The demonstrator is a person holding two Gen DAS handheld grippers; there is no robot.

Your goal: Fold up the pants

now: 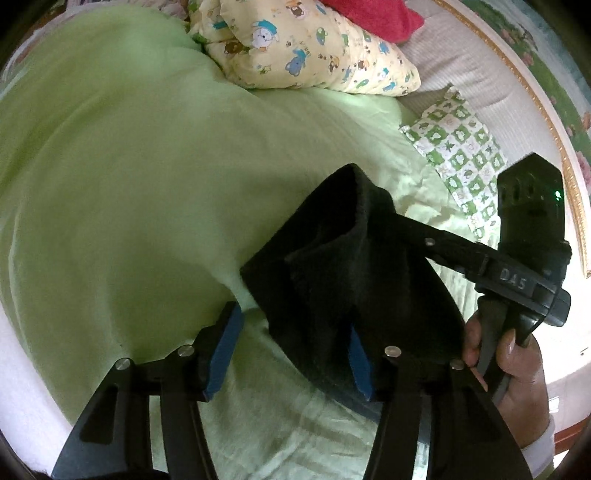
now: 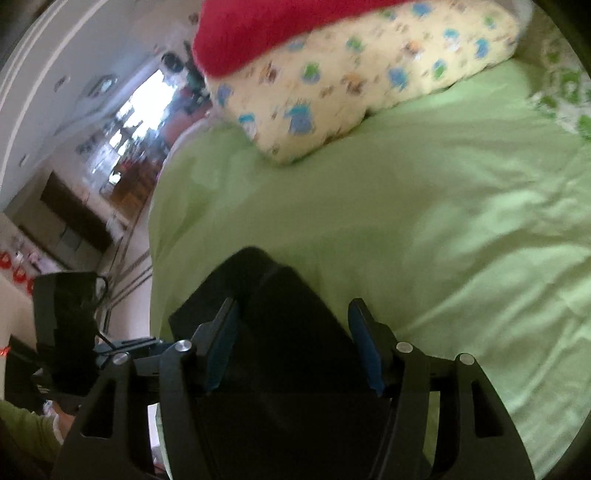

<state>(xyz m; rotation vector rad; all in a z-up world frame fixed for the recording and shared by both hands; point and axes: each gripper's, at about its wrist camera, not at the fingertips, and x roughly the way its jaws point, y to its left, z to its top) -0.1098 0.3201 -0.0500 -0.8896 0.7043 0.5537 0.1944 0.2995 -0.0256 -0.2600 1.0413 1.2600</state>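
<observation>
The black pants (image 1: 340, 280) hang bunched above the green bed sheet (image 1: 129, 166). In the left wrist view my left gripper (image 1: 291, 354) is open, its blue pads (image 1: 225, 350) wide apart, with the cloth draped over the right pad. My right gripper comes in from the right, held by a hand (image 1: 513, 373); its fingers disappear into the black cloth, so their state does not show there. In the right wrist view my right gripper (image 2: 295, 347) has its blue pads (image 2: 221, 347) wide apart with the black pants (image 2: 280, 332) lying between them.
A yellow cartoon-print pillow (image 1: 314, 51) with a red cloth (image 1: 373, 14) on it lies at the bed's far end. A green-and-white patterned pillow (image 1: 458, 155) lies at the right. The bed's left edge (image 2: 155, 229) drops to the room floor.
</observation>
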